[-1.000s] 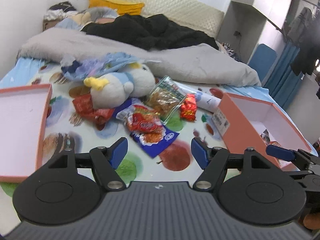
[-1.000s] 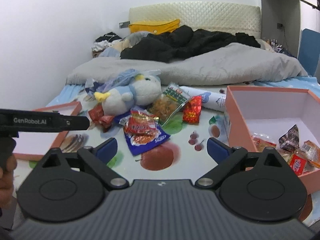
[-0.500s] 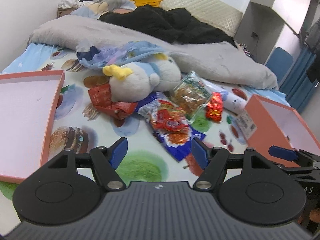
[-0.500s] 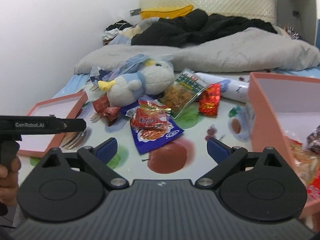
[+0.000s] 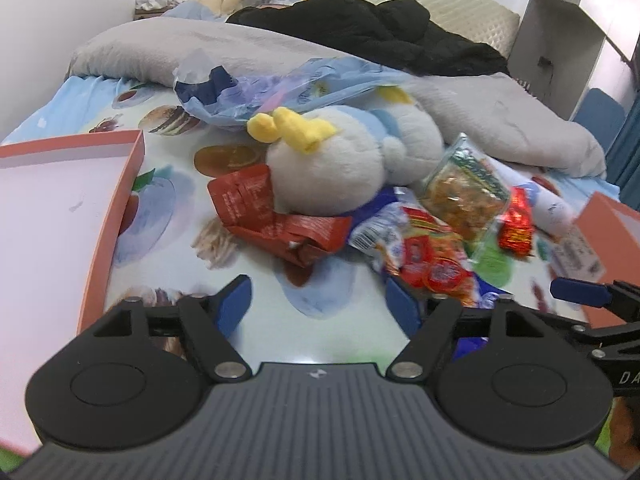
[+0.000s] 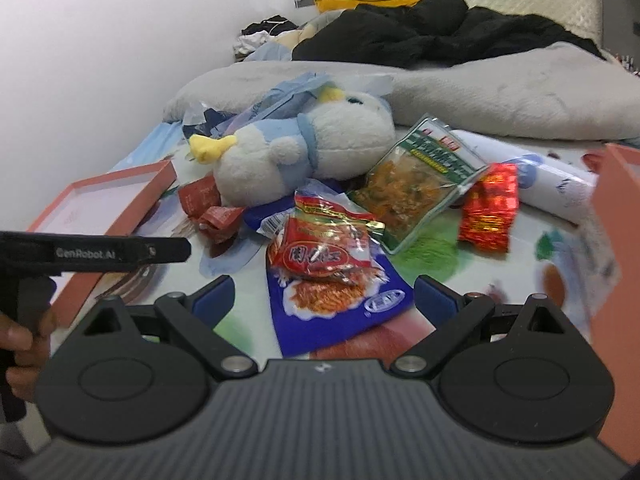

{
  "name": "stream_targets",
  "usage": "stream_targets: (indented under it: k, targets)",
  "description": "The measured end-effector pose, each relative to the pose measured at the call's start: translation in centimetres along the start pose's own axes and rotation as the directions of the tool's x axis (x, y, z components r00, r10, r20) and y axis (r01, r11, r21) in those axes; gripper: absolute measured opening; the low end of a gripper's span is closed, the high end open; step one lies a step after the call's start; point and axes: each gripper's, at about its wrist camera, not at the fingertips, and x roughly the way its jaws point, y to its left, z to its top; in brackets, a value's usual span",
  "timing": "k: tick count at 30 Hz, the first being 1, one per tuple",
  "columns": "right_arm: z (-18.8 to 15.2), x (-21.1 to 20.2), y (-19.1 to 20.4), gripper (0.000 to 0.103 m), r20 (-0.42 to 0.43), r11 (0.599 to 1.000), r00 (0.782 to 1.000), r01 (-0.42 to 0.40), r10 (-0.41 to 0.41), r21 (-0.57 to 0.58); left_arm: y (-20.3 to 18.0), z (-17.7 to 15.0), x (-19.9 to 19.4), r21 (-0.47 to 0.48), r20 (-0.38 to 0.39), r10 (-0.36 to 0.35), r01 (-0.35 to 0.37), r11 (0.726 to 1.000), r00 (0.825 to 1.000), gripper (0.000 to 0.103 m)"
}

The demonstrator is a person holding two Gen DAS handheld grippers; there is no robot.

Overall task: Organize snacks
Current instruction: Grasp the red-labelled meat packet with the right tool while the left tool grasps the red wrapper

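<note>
Lying just in front of the plush penguin (image 6: 304, 152) on the bed, the red snack packet (image 6: 324, 246) looks light, crinkly and slippery, best pinched at a sealed edge, while the right tool (image 6: 324, 300) gapes empty and the left tool (image 5: 318, 300), also empty, is opening.

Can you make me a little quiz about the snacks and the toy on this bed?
1. True or false: the plush toy lies inside the pink lid.
2. What lies on top of the blue packet?
A. a spoon
B. the red-and-gold snack bag
C. a book
3. Fill in: the right gripper is ____, holding nothing.

Key: 1 false; 2 B; 3 open.
</note>
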Motion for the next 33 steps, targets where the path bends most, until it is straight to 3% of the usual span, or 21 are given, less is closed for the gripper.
stream_targets:
  k: [4,13,17,23,33]
  targets:
    - [0.4,2.6,0.5,0.098,-0.004,0.999,1.0,0.003,-0.003,-0.033,0.9,0.6,1.9,-0.01,0.025,0.02,-0.019,1.0,0.999,0.092]
    - [1.4,6.9,0.6,0.097,-0.018,0.997,1.0,0.019,-0.021,-0.072,1.9,1.8,5.7,-0.068,0.024,-0.026,0.028,0.997,0.999,0.093]
    - [1.3,8.3,0.9,0.092,-0.054,0.994,0.998,0.034,-0.039,-0.1,2.0,2.2,6.8,-0.102,0.027,-0.039,0.041,0.994,0.999,0.093]
    - [0.8,9.2,0.9,0.086,-0.067,0.994,0.997,0.038,-0.045,-0.104,2.4,2.3,8.0,-0.133,0.027,-0.001,0.005,0.991,1.0,0.092]
    - [1.2,8.4,0.7,0.068,-0.068,0.995,0.996,0.052,-0.058,-0.086,2.2,2.1,8.2,-0.086,0.034,0.024,-0.021,0.996,0.999,0.083]
